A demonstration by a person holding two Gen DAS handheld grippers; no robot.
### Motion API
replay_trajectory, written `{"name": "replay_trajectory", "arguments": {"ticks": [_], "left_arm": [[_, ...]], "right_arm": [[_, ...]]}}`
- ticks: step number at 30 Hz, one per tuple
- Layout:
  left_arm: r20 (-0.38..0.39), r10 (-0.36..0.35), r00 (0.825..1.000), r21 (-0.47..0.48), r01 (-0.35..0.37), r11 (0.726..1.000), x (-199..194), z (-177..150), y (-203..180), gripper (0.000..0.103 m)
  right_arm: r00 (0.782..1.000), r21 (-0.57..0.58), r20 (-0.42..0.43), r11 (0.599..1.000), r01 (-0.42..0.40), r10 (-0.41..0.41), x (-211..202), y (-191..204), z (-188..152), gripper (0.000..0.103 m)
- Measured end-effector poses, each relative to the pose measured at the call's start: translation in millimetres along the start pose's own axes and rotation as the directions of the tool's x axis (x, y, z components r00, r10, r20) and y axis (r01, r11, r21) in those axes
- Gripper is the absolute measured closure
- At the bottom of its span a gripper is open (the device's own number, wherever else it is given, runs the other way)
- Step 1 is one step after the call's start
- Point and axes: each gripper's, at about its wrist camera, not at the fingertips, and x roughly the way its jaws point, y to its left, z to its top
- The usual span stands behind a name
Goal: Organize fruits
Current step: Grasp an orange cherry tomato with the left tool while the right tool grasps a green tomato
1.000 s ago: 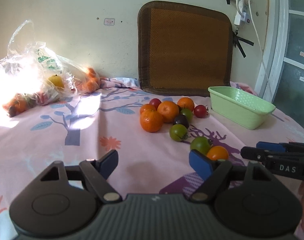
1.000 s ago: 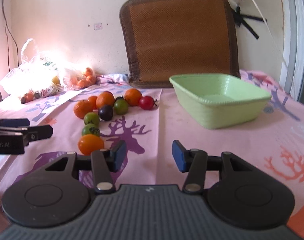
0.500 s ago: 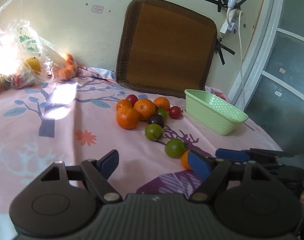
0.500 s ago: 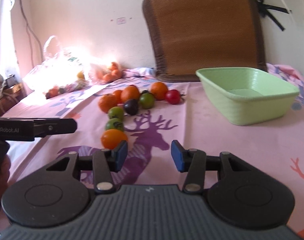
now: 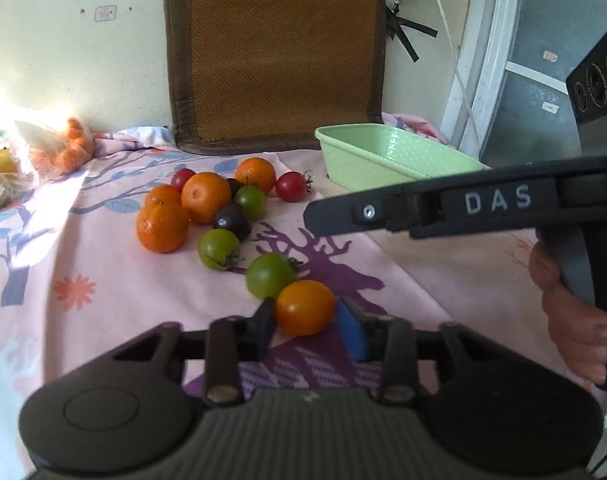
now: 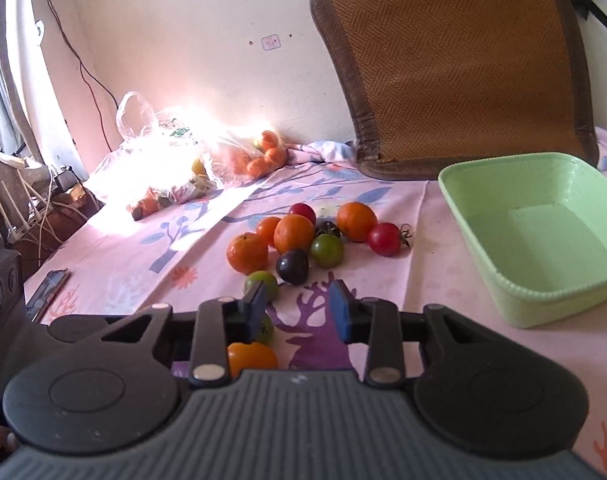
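Left tongs (image 5: 305, 325) closing, pinching orange tomato (image 5: 304, 307) on near worktop; right tongs (image 6: 296, 311) closing, nothing between. Risk: smooth round tomato squirts out before reaching far-right green basin (image 5: 399, 160)

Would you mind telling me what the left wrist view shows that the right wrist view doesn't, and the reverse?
Only the left wrist view shows the left claw closing around the orange tomato, and the hand holding the right claw. Only the right wrist view shows the green basket's bare floor and a phone on the cloth. Both share the fruit pile and the woven mat.
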Motion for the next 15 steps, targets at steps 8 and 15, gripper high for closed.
{"name": "replay_trajectory", "arguments": {"ticks": [8,15], "left_arm": [[0.005,0.037,0.999,-0.074,-0.037,0.997,-45.1,-25.5,19.1,0.07],[-0.016,0.063,0.998,-0.082,-0.064,0.995,-47.0,-16.3,17.9,0.07]], "right_arm": [[0.992,-0.047,-0.095,0.995,-0.088,0.083,25.5,11.2,-3.8,0.065],[0.99,-0.07,-0.124,0.995,-0.078,0.069,40.4,12.3,-14.2,0.074]]}}
